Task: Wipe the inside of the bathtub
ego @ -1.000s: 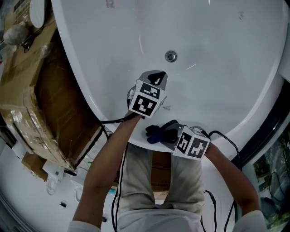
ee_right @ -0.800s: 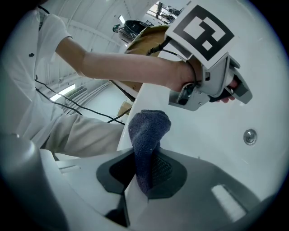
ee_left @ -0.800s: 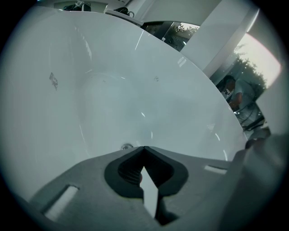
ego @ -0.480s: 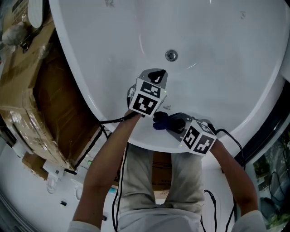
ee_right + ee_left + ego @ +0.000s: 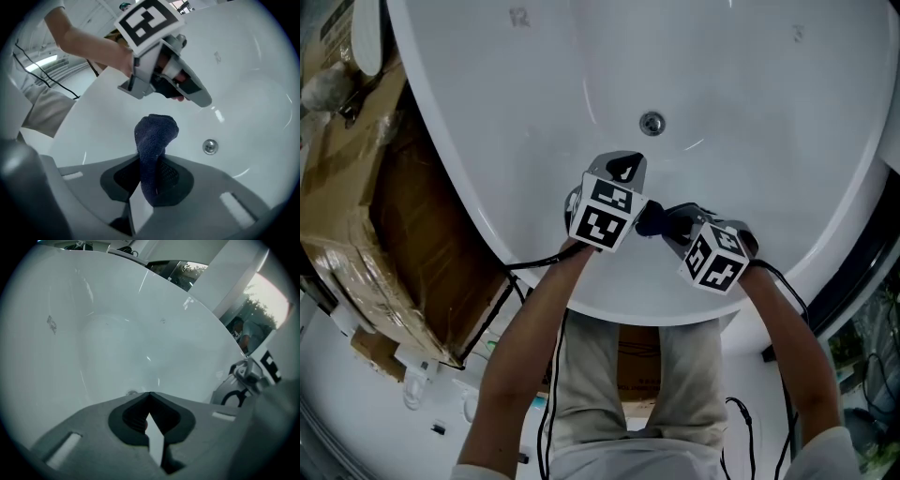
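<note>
The bathtub (image 5: 750, 75) filled the upper half of the head view, with its white inner wall bare and its drain (image 5: 652, 122) in the upper centre. The dark blue cloth (image 5: 650, 221) was low in the centre of the frame, over the near sloping wall of the bathtub. It was pinched between the jaws of the right gripper (image 5: 667, 225), and its free end stood out beyond the tips as a rolled lump. I could not tell if it touched the wall.

The left gripper (image 5: 622, 167) was just beside it to the left, with its jaws pressed together on nothing. A cardboard box (image 5: 356, 187) stood outside the bathtub at the left edge.

From the cloth, the drain and the tub floor lay straight up in the frame. I judged that the wiping had to go that way, and that the right gripper was the one placed for it.
</note>
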